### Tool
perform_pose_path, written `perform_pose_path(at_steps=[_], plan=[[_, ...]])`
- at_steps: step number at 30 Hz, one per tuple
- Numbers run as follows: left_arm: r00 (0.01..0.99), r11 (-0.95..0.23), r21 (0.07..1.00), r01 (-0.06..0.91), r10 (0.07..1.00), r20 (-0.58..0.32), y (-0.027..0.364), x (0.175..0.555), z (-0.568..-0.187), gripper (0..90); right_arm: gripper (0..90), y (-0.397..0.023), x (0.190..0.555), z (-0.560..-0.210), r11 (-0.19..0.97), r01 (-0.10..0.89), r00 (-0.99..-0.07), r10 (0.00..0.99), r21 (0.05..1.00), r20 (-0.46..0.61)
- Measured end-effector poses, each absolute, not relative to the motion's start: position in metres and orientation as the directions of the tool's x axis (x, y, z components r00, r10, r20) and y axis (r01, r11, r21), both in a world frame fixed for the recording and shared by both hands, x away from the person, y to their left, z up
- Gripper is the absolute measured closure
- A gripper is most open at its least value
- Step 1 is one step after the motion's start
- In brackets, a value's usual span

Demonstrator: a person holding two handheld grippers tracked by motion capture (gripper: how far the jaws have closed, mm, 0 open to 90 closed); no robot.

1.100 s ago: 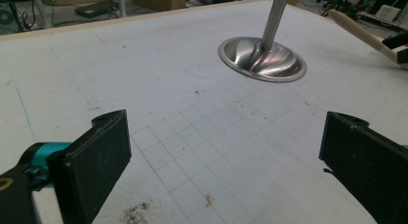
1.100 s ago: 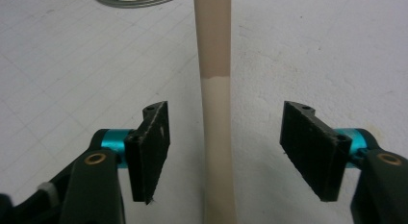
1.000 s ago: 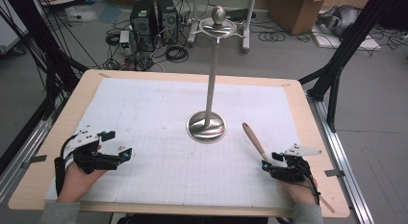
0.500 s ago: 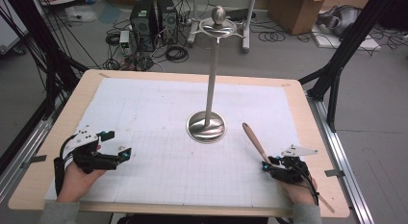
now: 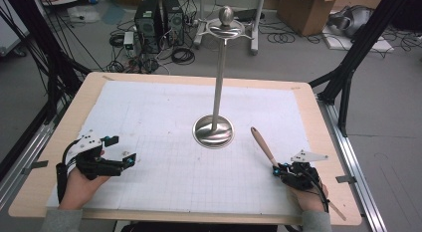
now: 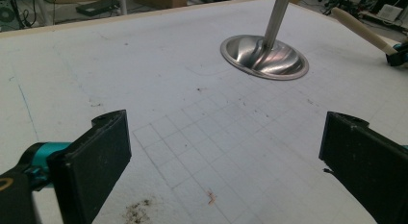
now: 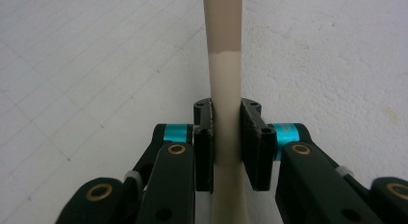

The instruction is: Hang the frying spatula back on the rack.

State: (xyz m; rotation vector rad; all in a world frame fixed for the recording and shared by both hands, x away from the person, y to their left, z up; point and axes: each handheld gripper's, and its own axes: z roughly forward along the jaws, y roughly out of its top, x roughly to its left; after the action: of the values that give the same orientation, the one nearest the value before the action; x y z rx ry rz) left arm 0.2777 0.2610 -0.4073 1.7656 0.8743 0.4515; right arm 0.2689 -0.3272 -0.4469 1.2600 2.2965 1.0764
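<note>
My right gripper (image 5: 280,171) sits at about five o'clock on the table (image 5: 318,137), and its jaws have just been closing onto the wooden utensil handle (image 7: 226,89). In the right gripper view the two black pads (image 7: 203,142) press the pale handle from both sides, so I have it clamped. From the high view the handle (image 5: 263,146) runs from my gripper toward eleven o'clock, its rounded end lying near the base of the metal stand (image 5: 213,131), not touching it. The stand rises upright from the middle of the white grid mat (image 5: 149,122). My left gripper (image 5: 128,159) rests at about seven o'clock, well apart from the stand, jaws spread wide over bare mat.
</note>
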Motion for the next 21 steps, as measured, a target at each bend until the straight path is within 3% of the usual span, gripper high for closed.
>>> perform_pose_path(at_steps=[21], plan=[[0.655,-0.17,0.923,0.345,0.748,-0.107,0.261,0.278,-0.408,4.5,78.1,-0.328,0.266,-0.436,0.296,0.56,-0.586,0.801,0.774,0.117]])
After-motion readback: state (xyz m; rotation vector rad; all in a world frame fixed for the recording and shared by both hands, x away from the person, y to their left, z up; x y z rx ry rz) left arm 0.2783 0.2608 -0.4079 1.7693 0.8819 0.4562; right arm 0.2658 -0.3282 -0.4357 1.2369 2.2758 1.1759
